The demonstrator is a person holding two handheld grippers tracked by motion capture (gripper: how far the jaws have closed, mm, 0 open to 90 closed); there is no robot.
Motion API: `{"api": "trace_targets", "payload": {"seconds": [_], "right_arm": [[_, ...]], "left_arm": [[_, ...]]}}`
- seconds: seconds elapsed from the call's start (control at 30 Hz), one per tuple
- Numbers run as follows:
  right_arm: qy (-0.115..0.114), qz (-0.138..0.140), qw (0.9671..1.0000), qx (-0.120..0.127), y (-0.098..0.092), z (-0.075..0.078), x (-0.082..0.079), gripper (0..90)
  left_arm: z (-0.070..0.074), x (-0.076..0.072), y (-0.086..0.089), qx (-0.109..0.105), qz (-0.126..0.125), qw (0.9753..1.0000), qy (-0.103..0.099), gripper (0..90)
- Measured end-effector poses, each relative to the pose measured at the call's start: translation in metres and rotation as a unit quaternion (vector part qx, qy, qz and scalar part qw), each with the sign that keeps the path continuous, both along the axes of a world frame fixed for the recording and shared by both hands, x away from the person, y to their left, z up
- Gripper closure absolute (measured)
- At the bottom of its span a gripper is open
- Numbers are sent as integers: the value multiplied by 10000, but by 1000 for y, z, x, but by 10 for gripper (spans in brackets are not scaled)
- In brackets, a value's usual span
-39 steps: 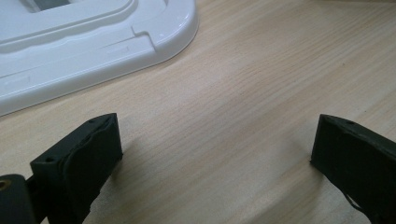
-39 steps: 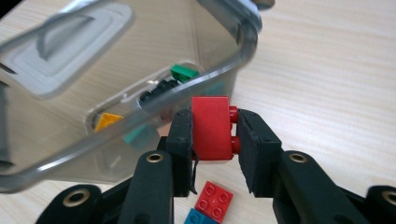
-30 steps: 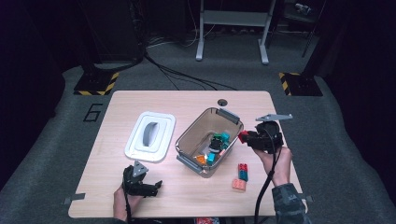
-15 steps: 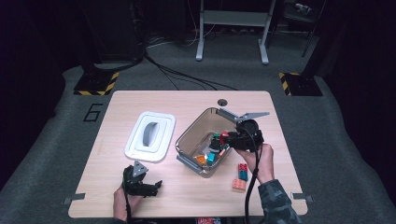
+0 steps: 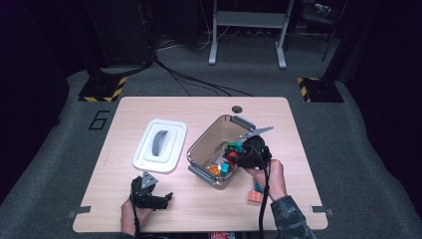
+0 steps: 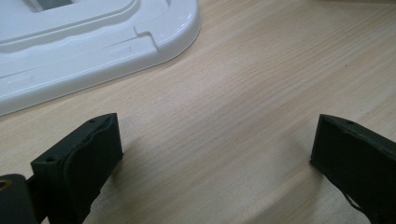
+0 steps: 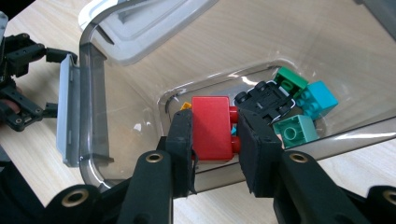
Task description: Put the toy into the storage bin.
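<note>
The worktop (image 5: 149, 112) is of light wood with a small round hole (image 5: 237, 108) near its far edge. On it lie a white lid (image 5: 160, 145), a clear bin (image 5: 219, 149), and some loose blocks (image 5: 255, 194) near the front right.

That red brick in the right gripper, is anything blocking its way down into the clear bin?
Nothing visible does. The red brick hangs over the open clear bin, whose white lid lies apart on the table.

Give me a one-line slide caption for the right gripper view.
Right gripper holds a red toy brick above the clear plastic bin of bricks.
</note>
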State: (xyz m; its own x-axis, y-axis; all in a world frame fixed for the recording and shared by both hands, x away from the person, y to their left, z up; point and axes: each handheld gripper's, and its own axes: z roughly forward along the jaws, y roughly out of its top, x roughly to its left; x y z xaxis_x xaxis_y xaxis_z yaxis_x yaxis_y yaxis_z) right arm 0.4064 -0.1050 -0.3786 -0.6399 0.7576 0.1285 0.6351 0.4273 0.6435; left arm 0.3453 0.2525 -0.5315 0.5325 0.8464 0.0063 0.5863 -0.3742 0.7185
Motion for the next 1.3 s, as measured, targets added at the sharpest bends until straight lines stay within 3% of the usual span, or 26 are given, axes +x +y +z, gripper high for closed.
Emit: {"api": "trace_targets", "payload": {"seconds": [0.23,0.5,0.57,0.6,0.83,1.03,1.3], "right_arm": [[6,63,10000,23,-1,1,-4,658],[-111,-93,9998,156,-12,7,-11,368],[-146,-136,9996,189,-14,7,-12,335],[-163,-214,9992,281,-22,7,-16,278],[-238,-427,9981,365,-42,4,-23,202],[-141,-822,9957,412,-63,-15,-29,159],[-2,-1199,9926,190,-81,-58,-25,132]], "left_arm": [[0,0,0,1,1,10000,0,18],[0,0,0,1,1,10000,-1,18],[0,0,0,1,1,10000,0,18],[0,0,0,26,-8,10000,-11,18],[0,0,0,2,2,10000,0,18],[0,0,0,1,5,10000,-1,18],[0,0,0,1,8,10000,-3,18]]}}
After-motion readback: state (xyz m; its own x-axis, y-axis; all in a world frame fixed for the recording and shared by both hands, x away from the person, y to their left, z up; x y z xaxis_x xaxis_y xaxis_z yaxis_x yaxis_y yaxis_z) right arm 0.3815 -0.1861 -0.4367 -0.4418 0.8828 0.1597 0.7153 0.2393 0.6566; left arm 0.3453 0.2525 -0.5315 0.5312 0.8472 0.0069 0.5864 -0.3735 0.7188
